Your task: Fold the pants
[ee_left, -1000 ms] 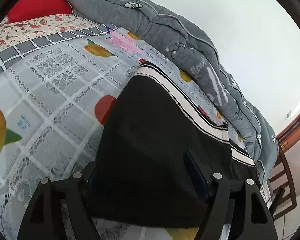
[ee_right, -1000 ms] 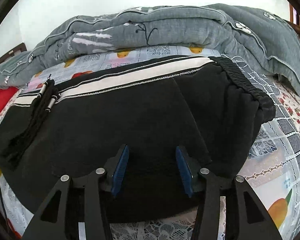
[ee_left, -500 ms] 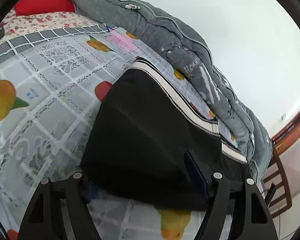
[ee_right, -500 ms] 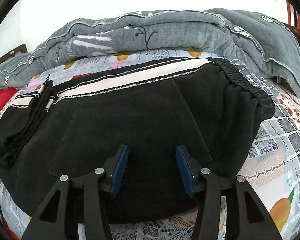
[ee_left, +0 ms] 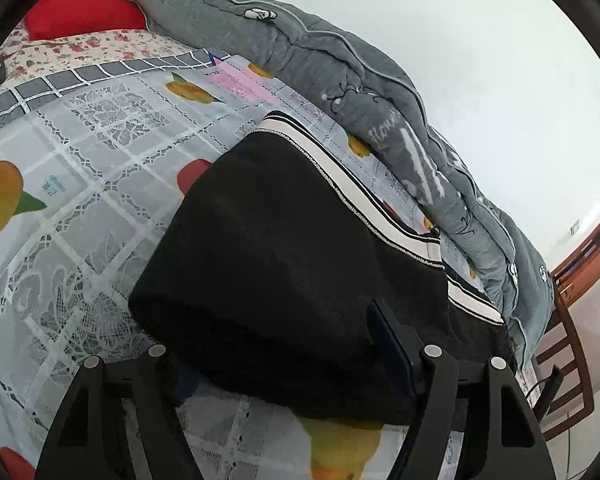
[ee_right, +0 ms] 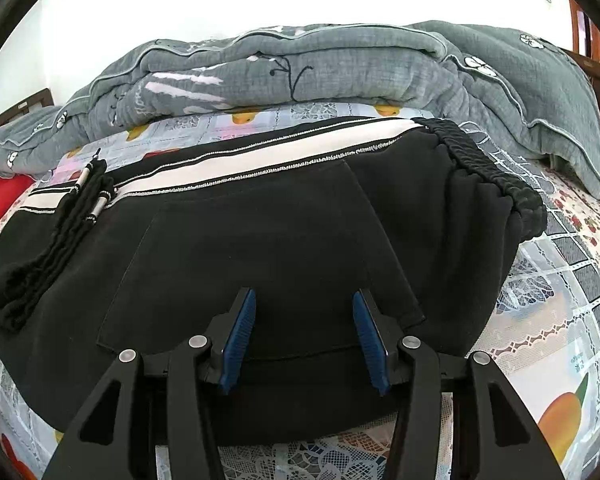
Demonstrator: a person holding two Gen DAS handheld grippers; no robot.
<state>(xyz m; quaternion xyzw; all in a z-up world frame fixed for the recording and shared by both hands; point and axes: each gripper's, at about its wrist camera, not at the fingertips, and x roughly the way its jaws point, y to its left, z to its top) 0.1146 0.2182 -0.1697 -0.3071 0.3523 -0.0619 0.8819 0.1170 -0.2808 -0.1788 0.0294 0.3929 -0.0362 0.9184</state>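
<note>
Right wrist view: one pair of black pants [ee_right: 260, 248] on your bed sheet [ee_right: 556, 320]; one grey quilt [ee_right: 340, 64] behind. Your right gripper [ee_right: 304, 340] gapes empty; left gripper [ee_left: 292, 364] straddles the pants' edge, grip unclear.

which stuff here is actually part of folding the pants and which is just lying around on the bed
Part of the job:
- black pants, white side stripe, drawstring
- left gripper, straddling the pants' edge
- right gripper, open over the pants

Just lying about:
- grey quilt
- fruit-print sheet
- red pillow
- wooden chair
</note>
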